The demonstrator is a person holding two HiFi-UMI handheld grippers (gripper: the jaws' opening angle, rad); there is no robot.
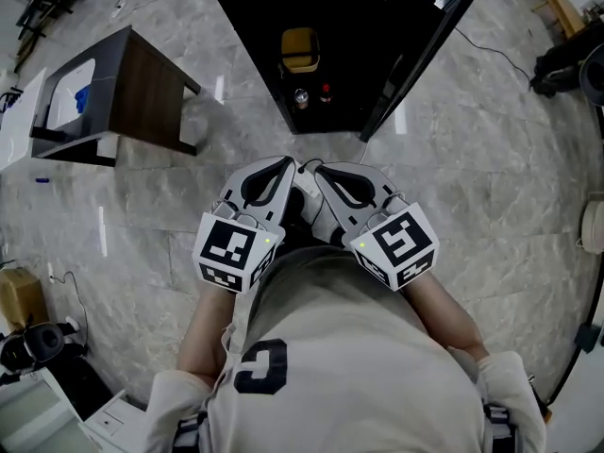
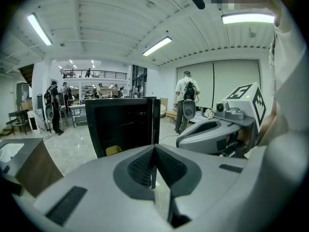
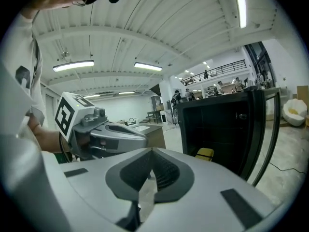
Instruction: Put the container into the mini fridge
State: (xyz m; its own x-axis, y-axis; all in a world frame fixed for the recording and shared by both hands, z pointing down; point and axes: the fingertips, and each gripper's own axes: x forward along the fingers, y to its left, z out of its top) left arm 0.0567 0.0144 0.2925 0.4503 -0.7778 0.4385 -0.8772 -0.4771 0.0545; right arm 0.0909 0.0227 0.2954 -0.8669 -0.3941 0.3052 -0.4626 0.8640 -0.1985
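Left gripper point(image 1: 286, 164): jaws pressed fully together with nothing between them, held close to the person's torso and pointing at the mini fridge point(image 1: 250, 22). Yellow container point(image 1: 300, 50): sits inside the fridge cavity, well ahead of both sets of jaw tips and touching neither. Right gripper point(image 1: 323, 169): just beside the left, jaws likewise closed and empty. Fridge door point(image 1: 429, 41): stands open at the right.

Mini fridge point(image 1: 250, 17), top beyond edge
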